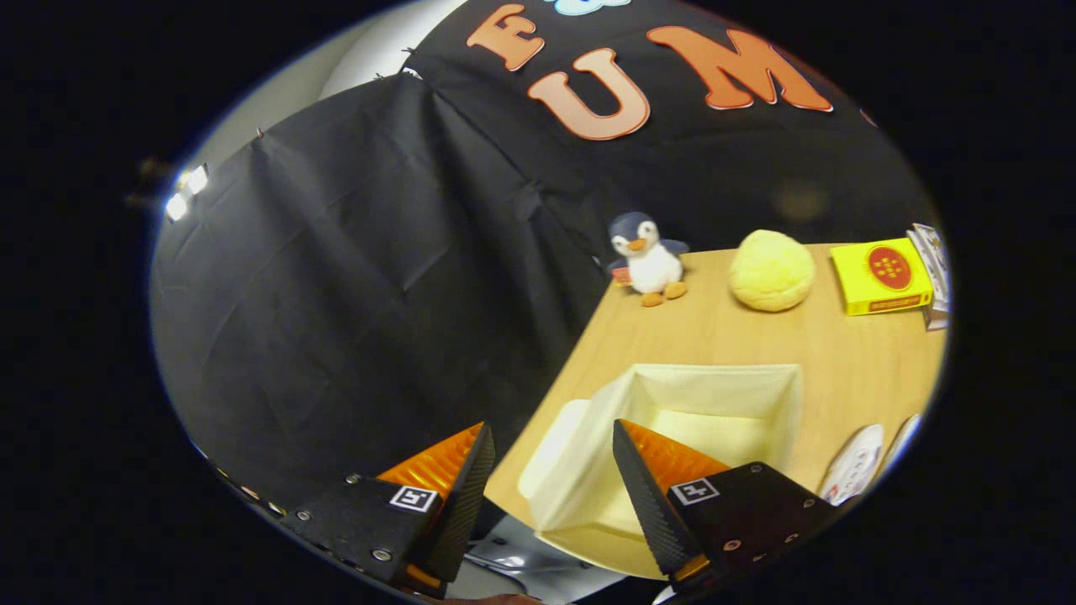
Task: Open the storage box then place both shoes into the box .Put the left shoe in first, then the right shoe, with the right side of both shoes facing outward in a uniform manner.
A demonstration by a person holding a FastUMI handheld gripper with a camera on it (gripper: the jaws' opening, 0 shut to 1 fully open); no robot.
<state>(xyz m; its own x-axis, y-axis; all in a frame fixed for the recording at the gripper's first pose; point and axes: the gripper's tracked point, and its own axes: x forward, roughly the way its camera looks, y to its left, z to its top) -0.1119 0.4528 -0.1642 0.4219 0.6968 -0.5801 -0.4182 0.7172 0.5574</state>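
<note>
Gripper (551, 487): the fingers are held wide apart, with nothing gripped between them; it hangs above the near corner of the table.
Storage box (672, 395): a cream, soft-walled fabric box is seen on the light wooden table (849, 361), just ahead of and partly behind the right-hand finger; its top is open and the inside looks empty.
Lid (551, 449): a pale flat panel is seen lying against the box's left wall; whether it is hinged cannot be told.
Shoes (853, 462): a white patterned shape is glimpsed beside the box, beyond the right-hand finger; it is taken to be a shoe, though too little is seen to tell left from right.
Handling: the box is judged light and floppy, so its walls are best not leaned on. A shoe is judged light and fairly stiff at the heel collar, which is where hold is best taken.
Background: a plush penguin (647, 256), a yellow fuzzy ball (771, 270) and a yellow carton (881, 276) are set well beyond the box.
</note>
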